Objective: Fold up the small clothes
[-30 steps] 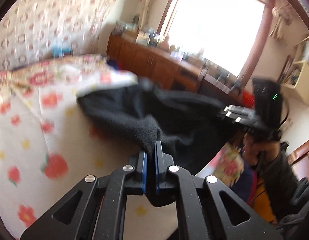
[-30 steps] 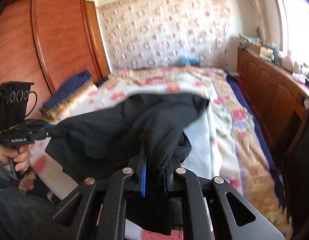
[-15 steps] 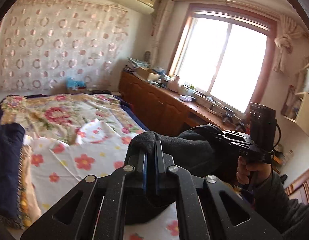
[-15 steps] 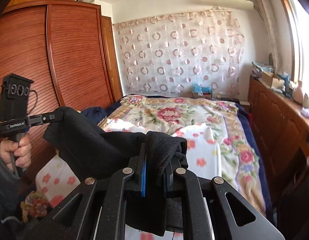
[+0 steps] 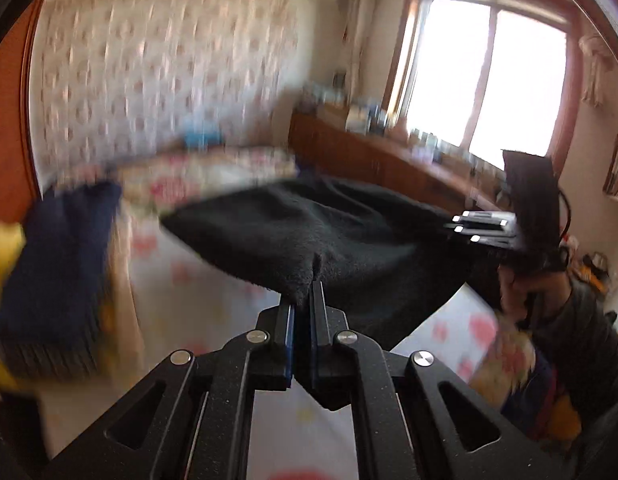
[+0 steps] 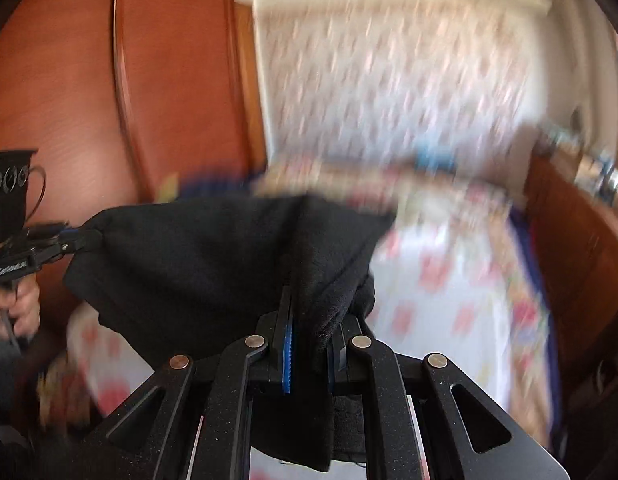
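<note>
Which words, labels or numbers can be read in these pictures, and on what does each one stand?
No text can be read for certain.
Pale lettering on the side of the left gripper, seen in the right wrist view: too small and blurred to read.
Black garment, floral bed cover, wooden wardrobe: no writing visible.

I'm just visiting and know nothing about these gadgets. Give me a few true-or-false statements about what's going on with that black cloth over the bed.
1. Both grippers are clamped on the black garment. True: the left gripper and the right gripper each pinch it.
2. The garment lies flat on the bed. False: it hangs stretched between the grippers.
3. The window is dark. False: bright daylight shows.
4. A wooden wardrobe stands beside the bed. True.
</note>
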{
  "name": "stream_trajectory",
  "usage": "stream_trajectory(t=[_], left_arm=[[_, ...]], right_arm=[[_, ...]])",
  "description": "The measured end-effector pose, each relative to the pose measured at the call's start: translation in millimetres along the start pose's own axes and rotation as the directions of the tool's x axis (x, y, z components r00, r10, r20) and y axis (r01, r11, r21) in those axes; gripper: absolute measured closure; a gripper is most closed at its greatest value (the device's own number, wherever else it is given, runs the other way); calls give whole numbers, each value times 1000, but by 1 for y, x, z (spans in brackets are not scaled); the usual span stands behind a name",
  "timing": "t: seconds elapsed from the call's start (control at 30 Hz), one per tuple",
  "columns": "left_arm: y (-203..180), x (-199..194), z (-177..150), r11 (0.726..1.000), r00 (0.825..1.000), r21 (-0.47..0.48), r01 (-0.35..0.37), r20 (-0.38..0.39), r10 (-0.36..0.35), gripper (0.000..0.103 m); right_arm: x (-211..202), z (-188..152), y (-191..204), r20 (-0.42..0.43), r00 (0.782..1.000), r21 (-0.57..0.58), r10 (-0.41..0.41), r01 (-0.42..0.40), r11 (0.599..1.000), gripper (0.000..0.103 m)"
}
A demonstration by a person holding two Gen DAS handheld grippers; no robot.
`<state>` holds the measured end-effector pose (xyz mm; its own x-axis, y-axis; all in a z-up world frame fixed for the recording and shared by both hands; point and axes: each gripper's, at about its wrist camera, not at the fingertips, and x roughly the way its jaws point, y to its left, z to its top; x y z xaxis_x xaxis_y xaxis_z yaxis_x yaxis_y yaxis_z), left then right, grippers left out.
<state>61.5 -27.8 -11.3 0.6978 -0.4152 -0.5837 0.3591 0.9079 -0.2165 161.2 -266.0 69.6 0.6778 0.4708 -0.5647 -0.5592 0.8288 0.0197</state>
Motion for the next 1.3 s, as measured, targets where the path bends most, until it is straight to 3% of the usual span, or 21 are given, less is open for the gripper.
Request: stream_trajectory(t=[0.1, 0.17, 0.33, 0.47, 0.8, 1.07, 1.13, 1.2, 1.3], left_arm=[[10, 32, -61, 997, 991, -78, 13, -131, -23, 97], [10, 40, -76, 996, 989, -89, 0, -147, -13, 97], [-2, 33, -73, 998, 993, -52, -31, -115, 25, 97], [-6, 29, -78, 997, 991, -49, -57, -126, 50, 97], [0, 28, -79, 995, 987, -56, -82, -141, 73, 96], [0, 28, -83, 995, 985, -57, -88, -152, 78, 93], [1, 29, -86, 994, 984, -65, -83, -160, 72, 92], [1, 30, -90, 995, 984, -67, -76, -169, 64, 91], [1, 28, -92, 995, 984, -66, -70, -166, 58, 90]], right_arm=[[39, -65, 4, -156, 986, 55, 52, -43, 998, 92], [46, -82, 6, -167, 985, 65, 48, -38, 997, 92], [33, -82, 10, -138, 990, 49, -13, 20, 999, 85], [23, -90, 14, -145, 987, 38, -72, 79, 996, 63], [28, -102, 24, -171, 985, 74, -39, 53, 996, 50], [12, -106, 21, -199, 980, 36, 19, -12, 999, 50], [12, -106, 24, -207, 978, 12, 22, -20, 1000, 56], [12, -106, 25, -211, 977, 3, 34, -35, 999, 70], [12, -105, 24, -209, 975, 14, 75, -73, 997, 83]])
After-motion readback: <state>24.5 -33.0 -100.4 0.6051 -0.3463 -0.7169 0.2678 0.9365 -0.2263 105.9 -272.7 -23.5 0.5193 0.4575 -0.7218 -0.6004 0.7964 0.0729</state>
